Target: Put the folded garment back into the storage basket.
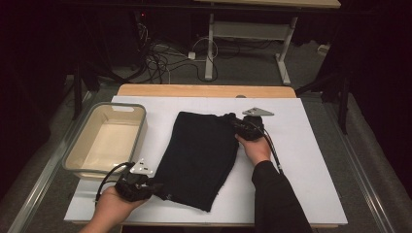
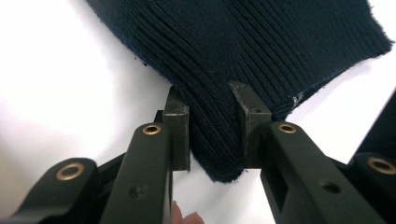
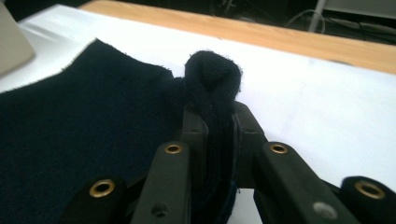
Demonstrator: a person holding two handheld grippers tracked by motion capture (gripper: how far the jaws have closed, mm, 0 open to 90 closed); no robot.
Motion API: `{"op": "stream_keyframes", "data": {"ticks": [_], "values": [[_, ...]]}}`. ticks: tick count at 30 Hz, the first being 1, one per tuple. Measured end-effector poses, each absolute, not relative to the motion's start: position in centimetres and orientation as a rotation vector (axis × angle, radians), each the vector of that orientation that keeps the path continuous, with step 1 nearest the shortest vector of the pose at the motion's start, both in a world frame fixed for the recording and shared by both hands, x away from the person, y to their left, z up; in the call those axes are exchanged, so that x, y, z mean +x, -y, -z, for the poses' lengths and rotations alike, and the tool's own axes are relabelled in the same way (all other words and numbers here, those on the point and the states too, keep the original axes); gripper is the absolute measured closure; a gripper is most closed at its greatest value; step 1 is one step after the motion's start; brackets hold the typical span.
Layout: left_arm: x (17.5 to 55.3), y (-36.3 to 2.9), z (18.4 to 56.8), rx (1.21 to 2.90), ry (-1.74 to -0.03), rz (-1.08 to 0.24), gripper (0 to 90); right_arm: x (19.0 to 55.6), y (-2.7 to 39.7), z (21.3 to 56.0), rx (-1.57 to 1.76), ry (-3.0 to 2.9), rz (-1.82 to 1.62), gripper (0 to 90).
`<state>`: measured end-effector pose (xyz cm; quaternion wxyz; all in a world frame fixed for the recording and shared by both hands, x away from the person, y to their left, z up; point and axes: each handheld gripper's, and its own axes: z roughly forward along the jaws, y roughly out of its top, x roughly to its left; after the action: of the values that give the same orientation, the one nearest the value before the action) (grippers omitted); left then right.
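A dark navy knit garment lies folded flat on the white table. My left gripper is at its near left corner. In the left gripper view that ribbed corner fills the gap between the two pads, so the left gripper is shut on it. At the garment's far right corner my right gripper is shut on a bunched fold. In the right gripper view a lump of the fabric pokes up above the right gripper, whose jaws stand close together.
A shallow beige bin stands on the table's left side, close to the garment's left edge. A wooden strip borders the far edge. Cables and table legs lie on the floor beyond.
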<state>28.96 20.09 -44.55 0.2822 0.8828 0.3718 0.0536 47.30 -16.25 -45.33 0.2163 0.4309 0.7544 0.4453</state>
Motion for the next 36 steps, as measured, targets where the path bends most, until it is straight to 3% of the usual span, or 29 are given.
{"op": "stream_keyframes", "data": {"ticks": [6,14,36], "values": [[29.6,-20.9,43.9,2.467,-1.040,-0.148,68.4,48.0,13.6,45.9,1.187,-2.109,-1.221,79.3],[30.4,-20.3,45.0,2.553,-1.057,-0.104,68.4,48.0,13.9,47.3,1.217,-2.151,-1.142,79.2],[32.0,-19.9,44.8,2.606,-1.106,0.017,68.4,47.4,13.8,47.9,1.152,-2.158,-1.100,79.4]]}}
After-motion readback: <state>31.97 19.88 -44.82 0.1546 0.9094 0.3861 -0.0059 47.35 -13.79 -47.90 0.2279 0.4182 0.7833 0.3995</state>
